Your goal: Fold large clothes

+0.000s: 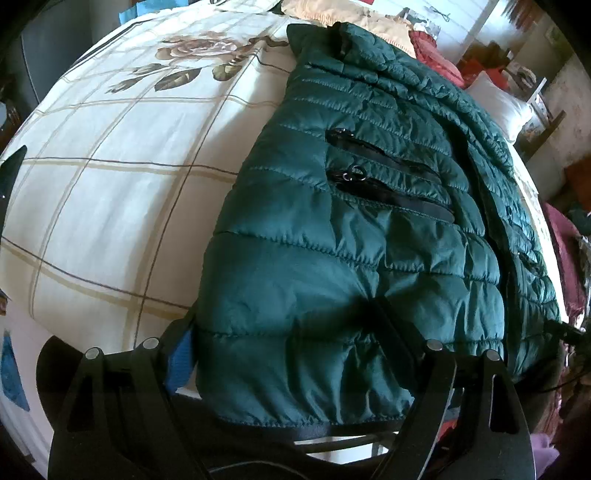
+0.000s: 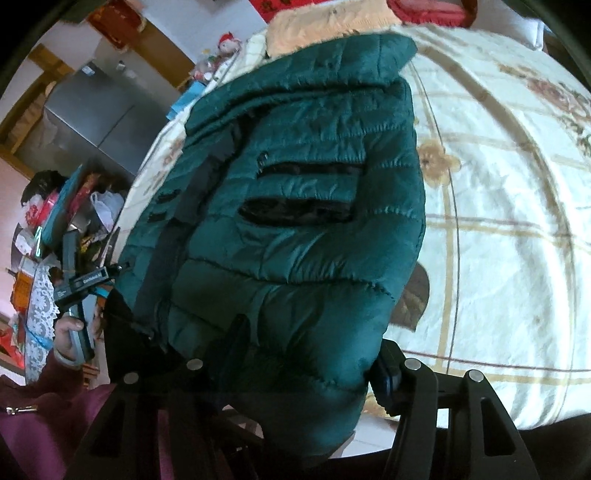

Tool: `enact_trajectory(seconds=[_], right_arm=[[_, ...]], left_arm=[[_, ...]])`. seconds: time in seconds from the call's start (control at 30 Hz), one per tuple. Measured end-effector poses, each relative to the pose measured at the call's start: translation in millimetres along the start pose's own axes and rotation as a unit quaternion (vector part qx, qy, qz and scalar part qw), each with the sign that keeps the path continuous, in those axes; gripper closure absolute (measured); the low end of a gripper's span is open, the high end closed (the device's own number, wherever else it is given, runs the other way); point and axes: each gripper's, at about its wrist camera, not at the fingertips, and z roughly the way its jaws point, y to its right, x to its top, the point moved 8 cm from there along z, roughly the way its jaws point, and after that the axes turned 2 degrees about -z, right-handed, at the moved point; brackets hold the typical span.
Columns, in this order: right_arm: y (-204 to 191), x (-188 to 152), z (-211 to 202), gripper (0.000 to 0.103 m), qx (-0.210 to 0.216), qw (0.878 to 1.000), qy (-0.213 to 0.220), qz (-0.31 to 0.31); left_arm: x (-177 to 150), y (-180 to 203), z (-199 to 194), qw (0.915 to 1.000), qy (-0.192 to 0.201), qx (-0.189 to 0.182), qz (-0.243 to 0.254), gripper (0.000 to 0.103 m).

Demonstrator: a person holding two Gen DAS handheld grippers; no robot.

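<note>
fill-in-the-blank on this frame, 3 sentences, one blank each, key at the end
The quilted jacket is dark ____ in colour.
It lies on a bedsheet printed with a grid and large ____.
The jacket's hem sits between the fingers of ____ grippers: left gripper, right gripper.

Missing words: green; flowers; both

A bed covered by a cream sheet (image 1: pixel 110 192) with tan grid lines and printed roses is filling the room. Daylight is falling on a white pillow (image 1: pixel 498 107), while a grey cabinet (image 2: pixel 88 110) is standing against the pale wall (image 2: pixel 192 26).
</note>
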Motion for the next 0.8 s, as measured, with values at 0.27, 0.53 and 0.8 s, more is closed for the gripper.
enact_trajectory(seconds=[0.27, 0.53, 0.8], right_arm=[[-5, 4, 0, 0.07, 0.005, 1.0, 0.014, -0.009], [-27, 50, -40, 0.081, 0.024, 0.995, 0.085, -0.045], [-31, 111, -71, 0.081, 0.024, 0.986, 0.158, -0.049]], left_arm=[[2, 4, -6, 0.9998, -0.002, -0.018, 0.007, 0.051], [32, 16, -39, 0.9979, 0.047, -0.043, 0.014, 0.086], [96, 21, -72, 0.9903, 0.12, -0.069, -0.016, 0.087]])
